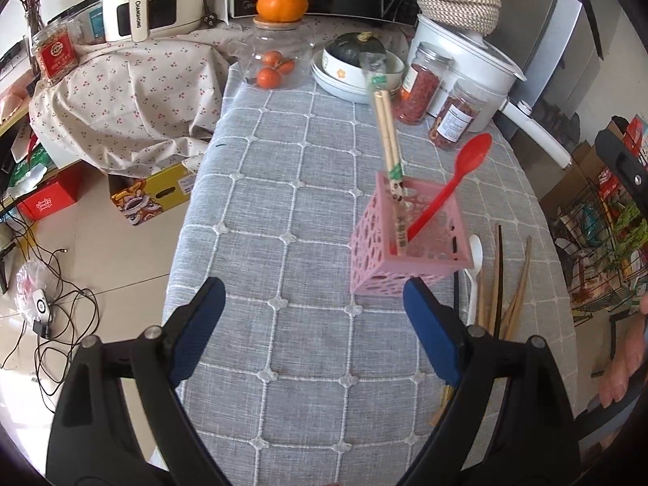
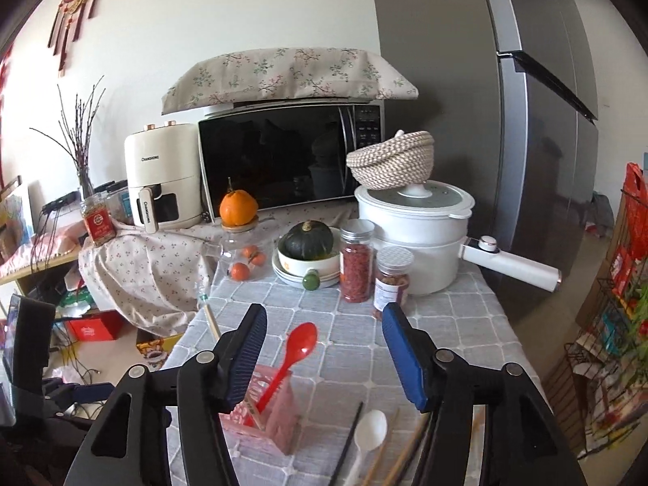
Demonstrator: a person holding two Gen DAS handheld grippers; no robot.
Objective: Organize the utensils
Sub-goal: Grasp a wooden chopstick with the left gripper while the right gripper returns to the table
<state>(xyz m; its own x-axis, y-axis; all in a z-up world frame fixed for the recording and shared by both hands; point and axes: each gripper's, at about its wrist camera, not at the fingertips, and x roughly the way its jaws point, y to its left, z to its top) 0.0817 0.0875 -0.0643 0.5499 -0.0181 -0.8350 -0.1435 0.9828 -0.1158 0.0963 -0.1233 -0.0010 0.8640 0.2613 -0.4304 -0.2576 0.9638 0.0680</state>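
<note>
Sorting underway: red spoon [image 1: 449, 186] and wrapped chopsticks [image 1: 386, 129] stand in pink holder [image 1: 405, 239]. Both tools empty, jaws apart. Next: grasp loose chopsticks [image 1: 512, 283] on tabletop [image 1: 283, 202].

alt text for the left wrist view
A pink basket on a grey checked tablecloth holds a red spoon and wrapped chopsticks. Loose chopsticks and a white spoon lie beside it; the open left claw is empty.
</note>
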